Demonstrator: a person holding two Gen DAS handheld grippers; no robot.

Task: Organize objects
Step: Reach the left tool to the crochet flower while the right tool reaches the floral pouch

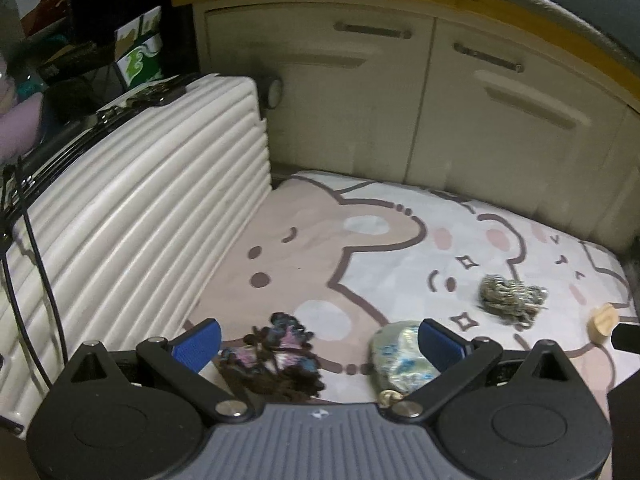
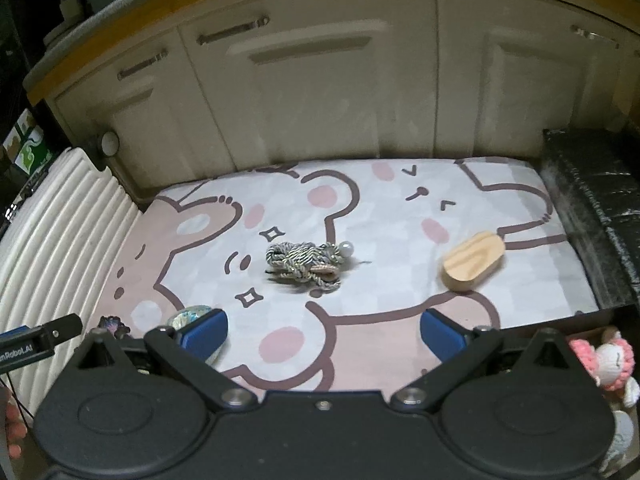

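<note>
A cartoon-bear mat (image 1: 360, 248) (image 2: 360, 216) carries the objects. My left gripper (image 1: 320, 340) is open just above the mat's near edge; a dark lacy blue-pink piece (image 1: 280, 356) lies between its fingers, and an iridescent shell-like pouch (image 1: 400, 356) touches the right pad. A grey-gold braided cord bundle (image 1: 508, 298) (image 2: 304, 264) with a pearl lies mid-mat. An oval wooden block (image 2: 472, 266) (image 1: 602, 320) lies to the right. My right gripper (image 2: 324, 332) is open and empty, short of the cord bundle. The pouch (image 2: 192, 314) shows at its left.
A white ribbed suitcase (image 1: 140, 220) (image 2: 52, 232) lies along the mat's left side. Cream cabinet doors (image 1: 400, 100) stand behind. A black ledge (image 2: 592, 208) borders the right side. A pink crocheted doll (image 2: 608, 364) sits at lower right.
</note>
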